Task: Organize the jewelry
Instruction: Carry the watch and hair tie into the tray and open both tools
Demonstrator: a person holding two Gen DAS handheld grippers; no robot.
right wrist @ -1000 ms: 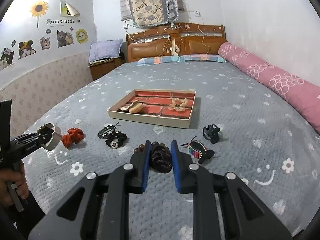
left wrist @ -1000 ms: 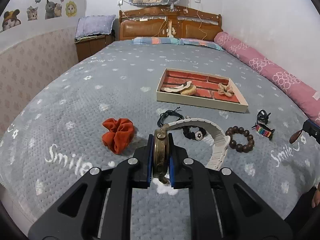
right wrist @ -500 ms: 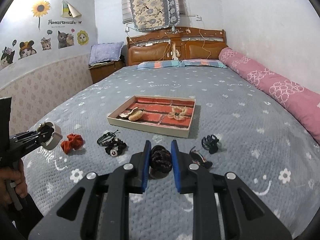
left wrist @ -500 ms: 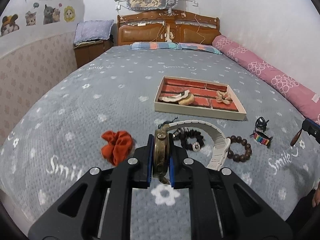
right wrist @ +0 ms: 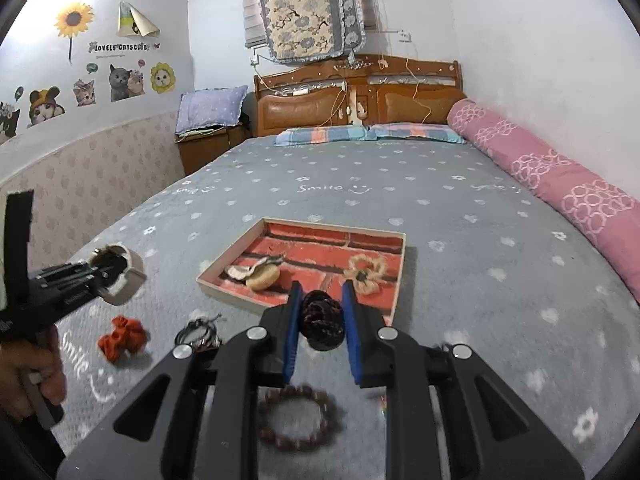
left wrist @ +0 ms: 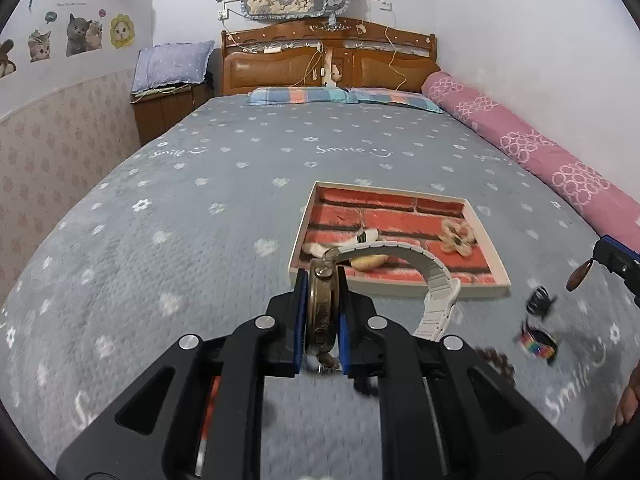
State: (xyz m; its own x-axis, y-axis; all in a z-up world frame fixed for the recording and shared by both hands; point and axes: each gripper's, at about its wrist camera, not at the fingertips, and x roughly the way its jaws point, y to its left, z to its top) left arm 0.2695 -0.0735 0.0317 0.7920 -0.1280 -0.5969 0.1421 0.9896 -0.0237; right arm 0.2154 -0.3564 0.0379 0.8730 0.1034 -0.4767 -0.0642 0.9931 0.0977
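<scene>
My left gripper [left wrist: 322, 316] is shut on a brass-cased watch [left wrist: 322, 312] whose white band [left wrist: 434, 280] arcs to the right, held above the bed just short of the brick-patterned tray [left wrist: 400, 286]. My right gripper [right wrist: 322, 320] is shut on a dark braided hair tie [right wrist: 322, 320], held above the bed near the tray's front edge [right wrist: 224, 286]. The tray holds a shell-like piece [right wrist: 262, 274] and a straw flower [right wrist: 366, 272]. The left gripper with the watch also shows in the right wrist view [right wrist: 114, 276].
On the grey bedspread lie an orange scrunchie [right wrist: 122, 336], a black cord bracelet [right wrist: 198, 334], a brown bead bracelet [right wrist: 298, 418], a black clip [left wrist: 540, 306] and a rainbow band [left wrist: 538, 342]. A pink bolster [left wrist: 528, 156] lines the right side.
Both grippers have moved forward toward the tray with their items. The loose jewelry on the bed now lies lower in view, under and beside the grippers.
</scene>
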